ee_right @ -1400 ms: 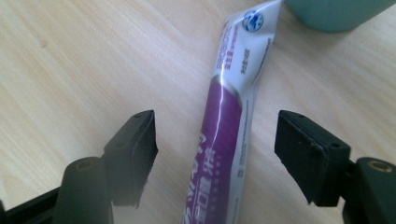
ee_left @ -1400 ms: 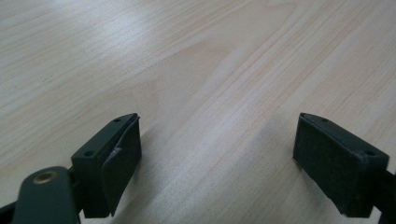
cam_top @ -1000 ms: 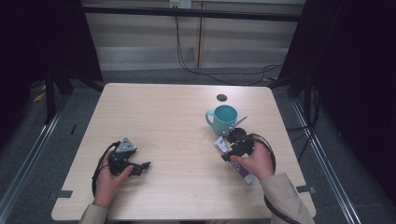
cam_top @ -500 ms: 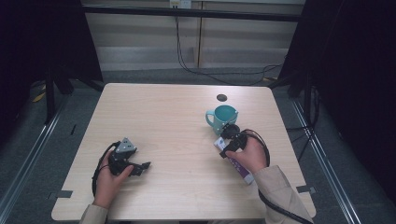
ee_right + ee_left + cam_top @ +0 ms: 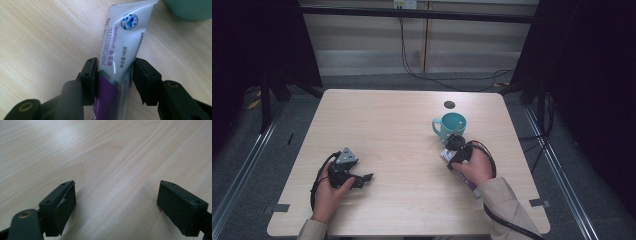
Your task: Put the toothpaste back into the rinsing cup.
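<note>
R gripper [image 5: 113, 75] has its jaws closed on the toothpaste tube [image 5: 122, 47], which lies flat on the surface just beside the teal mug [image 5: 451, 125]; I'd keep the squeeze light and lift straight up so the soft tube doesn't buckle or knock the mug. L gripper [image 5: 117, 205] idle, jaws wide over bare wood. Label reads "PROBIOTIC", Chinese txt, "145".
</note>
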